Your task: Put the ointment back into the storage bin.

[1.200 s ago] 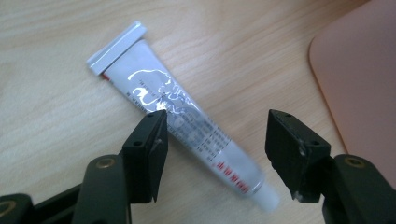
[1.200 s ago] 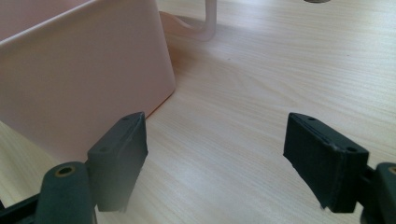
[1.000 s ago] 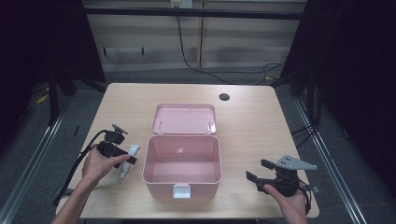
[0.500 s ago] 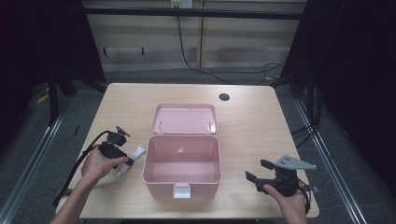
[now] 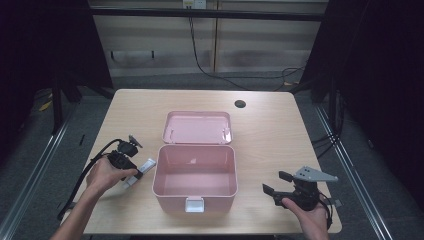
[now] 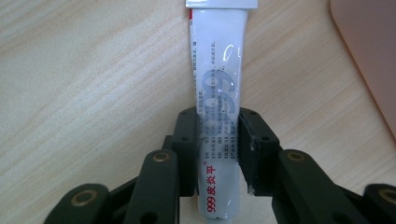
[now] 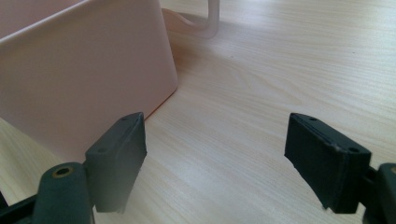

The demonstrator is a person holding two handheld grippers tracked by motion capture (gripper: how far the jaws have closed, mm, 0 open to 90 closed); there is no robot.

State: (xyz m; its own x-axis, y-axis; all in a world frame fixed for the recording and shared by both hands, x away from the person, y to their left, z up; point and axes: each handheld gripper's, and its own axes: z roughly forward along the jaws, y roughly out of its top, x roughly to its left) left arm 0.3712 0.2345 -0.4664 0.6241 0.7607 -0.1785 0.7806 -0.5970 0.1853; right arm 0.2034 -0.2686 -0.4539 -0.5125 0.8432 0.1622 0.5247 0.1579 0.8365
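A white ointment tube (image 6: 219, 70) with red print lies on the wooden table (image 5: 280, 135), just left of an open pink box (image 5: 195, 148). My left gripper (image 6: 217, 122) is shut on the tube's lower half, with both pads pressing its sides. In the high view the left gripper (image 5: 136, 172) sits at the box's left wall, with the tube (image 5: 146, 164) pointing toward the box. The box's lid (image 5: 197, 127) lies folded back flat behind it, and its inside looks bare. My right gripper (image 5: 274, 182) rests open right of the box, with nothing between its jaws (image 7: 215, 135).
The pink box wall (image 7: 84, 70) stands close on the left of the right gripper view. A white latch (image 5: 194, 204) hangs on the box's front. A dark cable hole (image 5: 240, 104) sits at the table's far side. The left gripper's cable (image 5: 80, 180) trails over the table's left edge.
The left gripper's jaws have closed on the tube, which shifted slightly toward the box. Both hands have stayed in place, and the right gripper is unchanged.
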